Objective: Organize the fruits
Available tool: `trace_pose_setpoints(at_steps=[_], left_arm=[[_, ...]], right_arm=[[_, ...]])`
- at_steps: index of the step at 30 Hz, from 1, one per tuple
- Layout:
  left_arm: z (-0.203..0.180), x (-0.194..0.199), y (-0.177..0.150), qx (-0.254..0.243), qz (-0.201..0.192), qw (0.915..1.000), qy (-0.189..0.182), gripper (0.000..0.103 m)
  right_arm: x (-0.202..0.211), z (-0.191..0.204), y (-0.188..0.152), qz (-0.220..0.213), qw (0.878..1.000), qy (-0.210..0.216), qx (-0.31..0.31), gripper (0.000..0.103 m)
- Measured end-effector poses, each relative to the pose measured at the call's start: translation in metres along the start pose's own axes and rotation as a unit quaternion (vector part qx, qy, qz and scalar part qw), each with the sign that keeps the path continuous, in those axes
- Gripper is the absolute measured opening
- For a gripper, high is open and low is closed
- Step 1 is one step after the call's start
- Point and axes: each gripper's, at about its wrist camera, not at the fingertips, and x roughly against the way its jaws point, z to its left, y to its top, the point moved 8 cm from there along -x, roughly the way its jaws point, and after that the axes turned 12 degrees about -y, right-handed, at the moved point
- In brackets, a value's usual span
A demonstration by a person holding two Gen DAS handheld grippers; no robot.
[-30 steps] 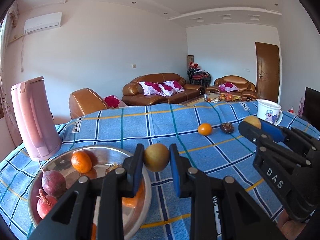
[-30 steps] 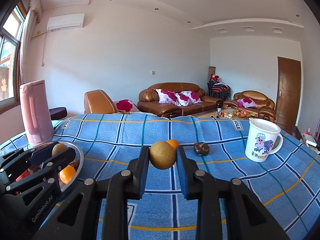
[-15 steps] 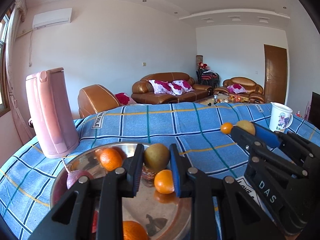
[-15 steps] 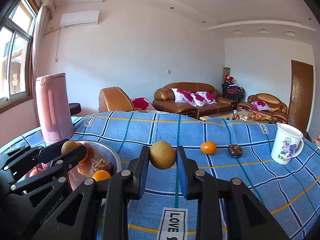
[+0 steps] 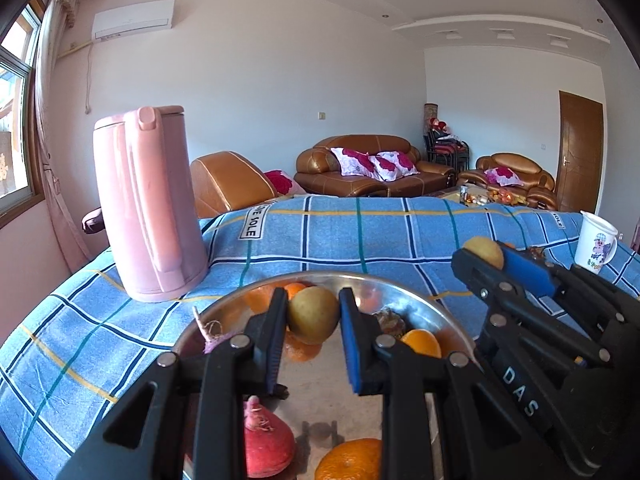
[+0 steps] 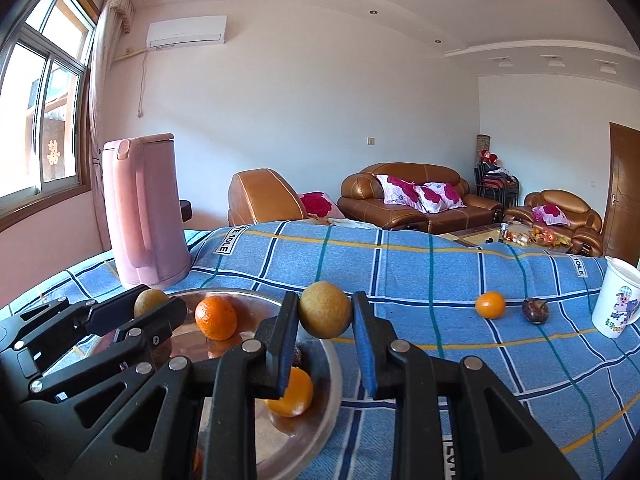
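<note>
My left gripper [image 5: 313, 316] is shut on a yellow-brown round fruit [image 5: 313, 314] and holds it over the steel bowl [image 5: 436, 314]. The bowl holds several oranges [image 5: 421, 342], a red radish-like fruit [image 5: 264, 444] and a dark fruit. My right gripper [image 6: 325, 312] is shut on a second yellow-brown fruit [image 6: 325, 310] above the bowl's right rim [image 6: 334, 376]; it also shows in the left wrist view [image 5: 484, 252]. The left gripper shows in the right wrist view [image 6: 154, 304]. A loose orange [image 6: 490, 305] and a dark brown fruit [image 6: 535, 310] lie on the blue checked cloth.
A tall pink kettle [image 5: 148, 204] stands just behind the bowl on the left. A white cartoon mug [image 6: 618, 304] stands at the right of the table. Brown sofas sit beyond the table's far edge.
Both grippers have moved left with their fruits, from over the bare cloth to over the bowl. The kettle and bowl now loom closer.
</note>
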Motion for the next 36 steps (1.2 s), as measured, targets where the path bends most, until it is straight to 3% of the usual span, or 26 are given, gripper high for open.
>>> trace_pose_setpoints(at_steps=[11, 19, 36], left_arm=[[0.032, -0.012, -0.013, 0.038, 0.041, 0.9981, 0.027, 0.027], [0.037, -0.017, -0.019, 0.041, 0.058, 0.9968, 0.038, 0.027], [0.046, -0.027, -0.024, 0.043, 0.086, 0.994, 0.053, 0.027]], right_arm=[[-0.027, 0.03, -0.002, 0.04, 0.999, 0.025, -0.001, 0.029], [-0.052, 0.041, -0.015, 0.106, 0.993, 0.05, 0.005, 0.029], [-0.056, 0.045, -0.021, 0.129, 0.989, 0.076, 0.008, 0.029]])
